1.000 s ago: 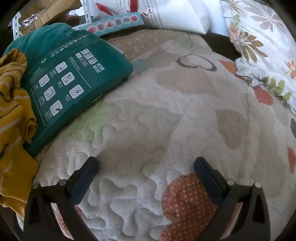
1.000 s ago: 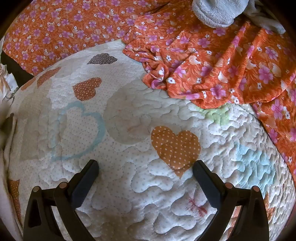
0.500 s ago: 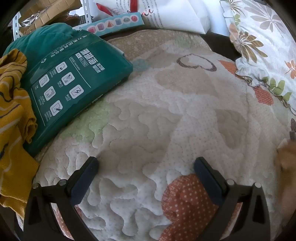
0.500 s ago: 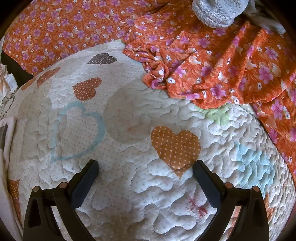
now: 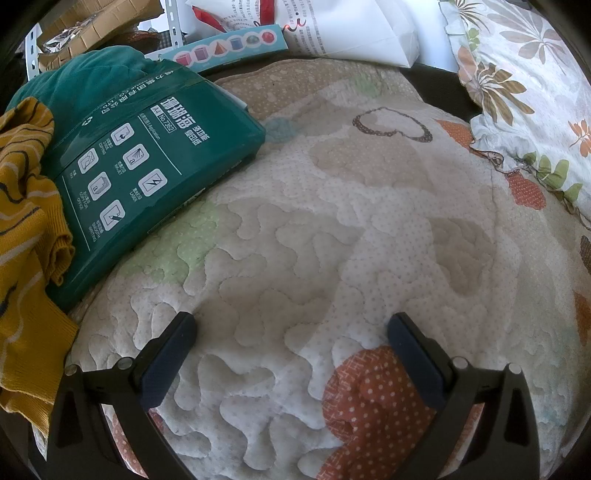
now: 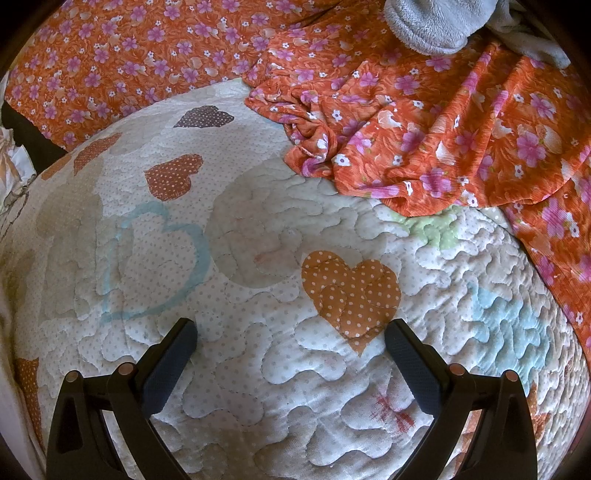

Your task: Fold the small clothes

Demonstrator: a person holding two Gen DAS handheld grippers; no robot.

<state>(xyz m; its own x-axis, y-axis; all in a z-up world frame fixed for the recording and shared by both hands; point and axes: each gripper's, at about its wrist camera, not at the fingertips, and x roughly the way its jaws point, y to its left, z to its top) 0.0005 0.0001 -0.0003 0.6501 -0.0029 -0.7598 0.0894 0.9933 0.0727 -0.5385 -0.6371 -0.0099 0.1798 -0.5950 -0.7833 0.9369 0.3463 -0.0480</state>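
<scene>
My left gripper (image 5: 291,325) is open and empty, low over a white quilted mat with heart patches (image 5: 332,229). A crumpled mustard-yellow striped garment (image 5: 26,221) lies at the far left, apart from the fingers. My right gripper (image 6: 291,330) is open and empty over the same mat (image 6: 240,369). An orange floral garment (image 6: 424,147) lies crumpled at the mat's far right edge, well ahead of the right fingers.
A green paper package (image 5: 136,177) lies on the mat's left side, partly under a teal cloth (image 5: 92,81). A floral pillow (image 5: 528,92) sits at the right. White bags (image 5: 332,29) and boxes stand behind. A grey fluffy cloth (image 6: 436,22) lies beyond the orange garment.
Both grippers have stayed still. Half a second ago a blurred shape showed at the right edge of the left view and the left edge of the right view; it is gone now.
</scene>
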